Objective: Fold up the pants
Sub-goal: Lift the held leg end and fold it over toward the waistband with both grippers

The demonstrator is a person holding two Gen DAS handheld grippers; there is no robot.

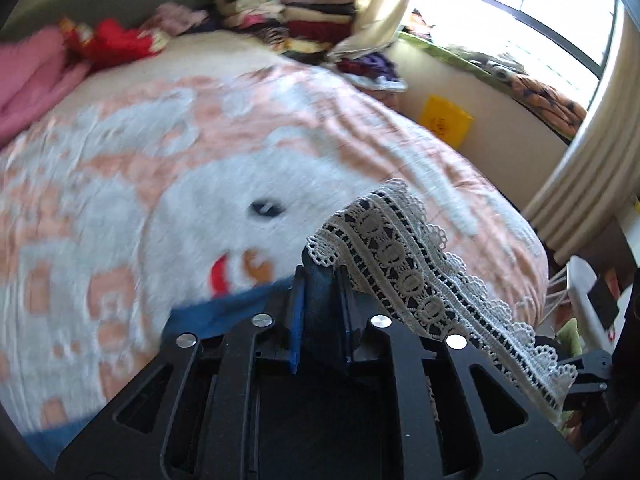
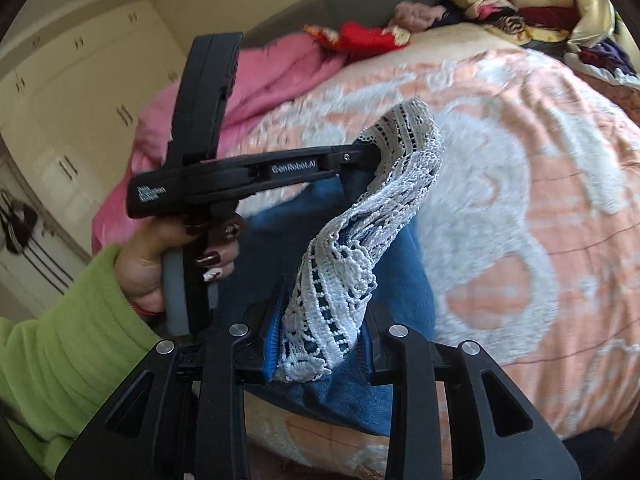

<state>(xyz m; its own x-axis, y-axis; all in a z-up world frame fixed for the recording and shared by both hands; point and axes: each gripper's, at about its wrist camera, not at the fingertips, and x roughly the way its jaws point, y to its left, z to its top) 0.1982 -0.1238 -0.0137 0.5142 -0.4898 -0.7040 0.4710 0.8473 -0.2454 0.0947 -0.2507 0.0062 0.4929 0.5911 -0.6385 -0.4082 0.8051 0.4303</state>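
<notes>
The pants are blue denim (image 2: pixel 320 216) with a white lace hem (image 2: pixel 344 280). My left gripper (image 1: pixel 322 276) is shut on the lace hem (image 1: pixel 416 272), which drapes off to the right. In the right wrist view the left gripper (image 2: pixel 372 152) pinches one end of the lace. My right gripper (image 2: pixel 320 344) is shut on the other end of the lace hem, close below it. The denim hangs between and under both grippers, above the bed (image 2: pixel 520 208).
The bed has a peach and white bedspread (image 1: pixel 200 152). A pink blanket (image 2: pixel 264 76) and a red garment (image 1: pixel 116 42) lie at its far side. Stacks of folded clothes (image 1: pixel 304 16) stand at the head. A window ledge (image 1: pixel 500 80) runs along the right.
</notes>
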